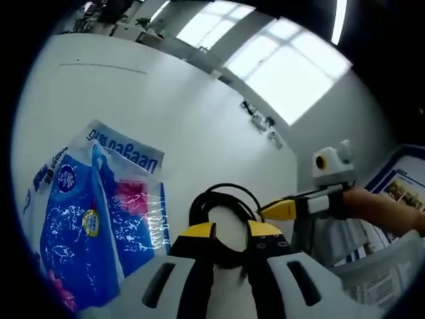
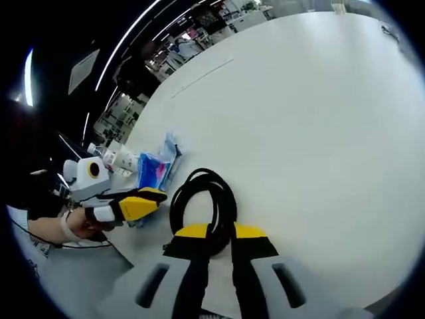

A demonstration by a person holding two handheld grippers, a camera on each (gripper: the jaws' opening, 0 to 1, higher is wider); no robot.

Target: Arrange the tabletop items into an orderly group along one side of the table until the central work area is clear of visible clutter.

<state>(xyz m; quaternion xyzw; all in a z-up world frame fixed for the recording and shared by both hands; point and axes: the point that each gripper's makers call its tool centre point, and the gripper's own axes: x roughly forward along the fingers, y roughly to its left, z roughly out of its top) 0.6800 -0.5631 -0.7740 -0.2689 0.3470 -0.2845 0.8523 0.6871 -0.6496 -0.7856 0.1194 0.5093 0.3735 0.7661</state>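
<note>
both grippers' fingers flank the black cable

On the blue plastic pack lying at the left of my left gripper view I can see white lettering on a dark blue band along its upper edge, but it runs upside down and bent by the lens, and I cannot read it for sure. A round white-and-blue emblem sits near the pack's upper left corner and a small yellow badge lower down; neither shows any words I can read. The poster at the right edge carries print too small to read. In my right gripper view, the same pack is too small for any lettering.
</note>
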